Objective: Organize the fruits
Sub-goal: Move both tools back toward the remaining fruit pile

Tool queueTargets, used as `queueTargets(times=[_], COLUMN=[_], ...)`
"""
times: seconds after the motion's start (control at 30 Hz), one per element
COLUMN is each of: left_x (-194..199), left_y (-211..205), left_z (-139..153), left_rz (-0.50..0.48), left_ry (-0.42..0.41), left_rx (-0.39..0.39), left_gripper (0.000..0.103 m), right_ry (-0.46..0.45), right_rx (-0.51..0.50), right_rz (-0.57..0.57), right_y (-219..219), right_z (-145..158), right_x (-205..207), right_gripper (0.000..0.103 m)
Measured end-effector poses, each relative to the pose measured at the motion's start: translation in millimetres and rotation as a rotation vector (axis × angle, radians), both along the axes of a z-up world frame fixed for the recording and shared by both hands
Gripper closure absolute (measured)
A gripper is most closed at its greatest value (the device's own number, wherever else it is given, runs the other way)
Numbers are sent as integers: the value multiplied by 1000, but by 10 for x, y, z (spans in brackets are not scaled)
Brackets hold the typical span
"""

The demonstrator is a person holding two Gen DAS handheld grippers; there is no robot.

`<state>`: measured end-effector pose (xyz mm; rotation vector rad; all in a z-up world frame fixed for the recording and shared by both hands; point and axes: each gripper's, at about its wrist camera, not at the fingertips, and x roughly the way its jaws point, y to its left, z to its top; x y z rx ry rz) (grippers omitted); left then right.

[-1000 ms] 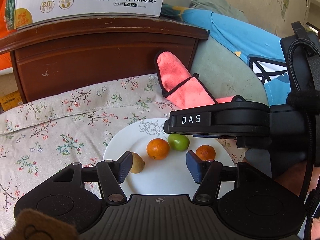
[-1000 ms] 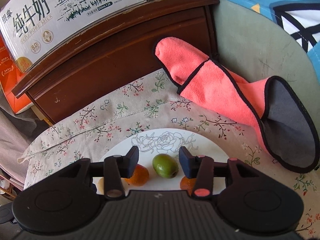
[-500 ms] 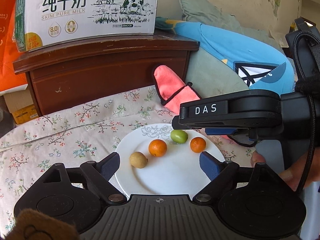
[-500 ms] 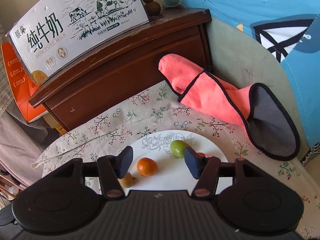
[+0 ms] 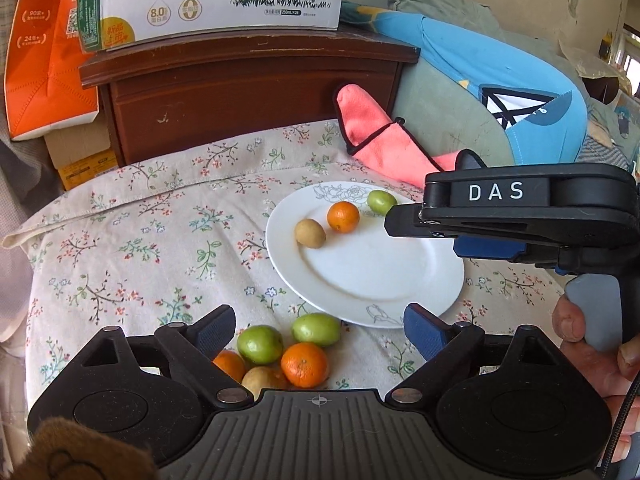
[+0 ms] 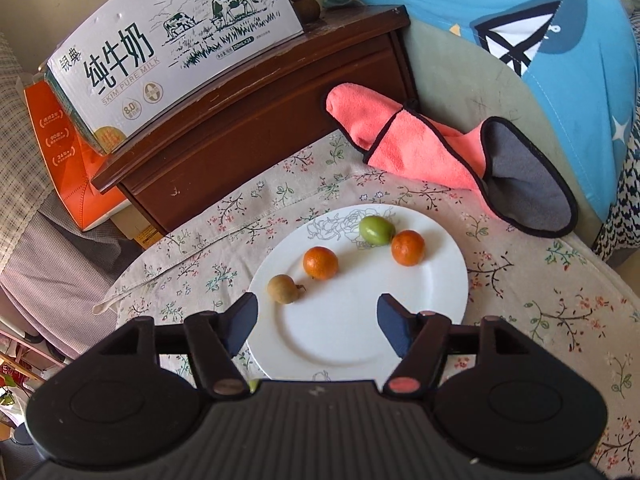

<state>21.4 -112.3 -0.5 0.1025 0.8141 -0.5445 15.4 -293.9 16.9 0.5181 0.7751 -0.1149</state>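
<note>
On the flowered bed cover, the task looks a little under half done. Going from the left: a loose cluster of five fruits lies off the plate, near the cover's front edge, just beyond the left tongs (image 5: 318, 326). It holds two small oranges (image 5: 305, 364), two green fruits (image 5: 260, 344) and a brown fruit (image 5: 262, 378) (partly hidden behind the tool body). The left tongs' jaws have just been opening and stand wide, with nothing pressed between them. Next comes the white plate (image 6: 360, 332), toward the middle of the cover. It carries four pieces in a rough arc along its far side: a brown one (image 6: 283, 288), an orange one (image 6: 320, 263), a green one (image 6: 375, 230) and a second orange one (image 6: 407, 247). The right tongs (image 6: 318, 316) hover over the plate's bare near half, jaws parted partway, having just been opening, and empty. What remains, by my reckoning, is carrying the five loose fruits onto the plate, which has room.
</note>
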Motion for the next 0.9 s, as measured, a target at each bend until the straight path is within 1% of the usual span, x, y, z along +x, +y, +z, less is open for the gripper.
queueTargets(times=[0.13, 0.23, 0.33, 0.43, 0.67, 0.9], left_x=[-93, -145, -197, -233, -283, -335], left_y=[171, 293, 406, 514, 680, 719], left_z=[-54, -98, -153, -214, -361, -449], left_rz=[37, 60, 91, 114, 176, 169], left_ry=[39, 67, 85, 114, 170, 168], left_rx=[4, -3, 8, 7, 56, 76], left_gripper=[5, 5, 5, 5, 2, 1], right_ry=[18, 33, 39, 49, 72, 70], right_rx=[-12, -19, -31, -45, -49, -26], right_rz=[11, 26, 42, 59, 76, 53], right_y=[114, 203, 289, 368, 477, 462], right_z=[-29, -58, -70, -94, -151, -149], right_x=[-155, -260, -349, -433, -576, -690], right_gripper=[35, 34, 31, 31, 29, 29])
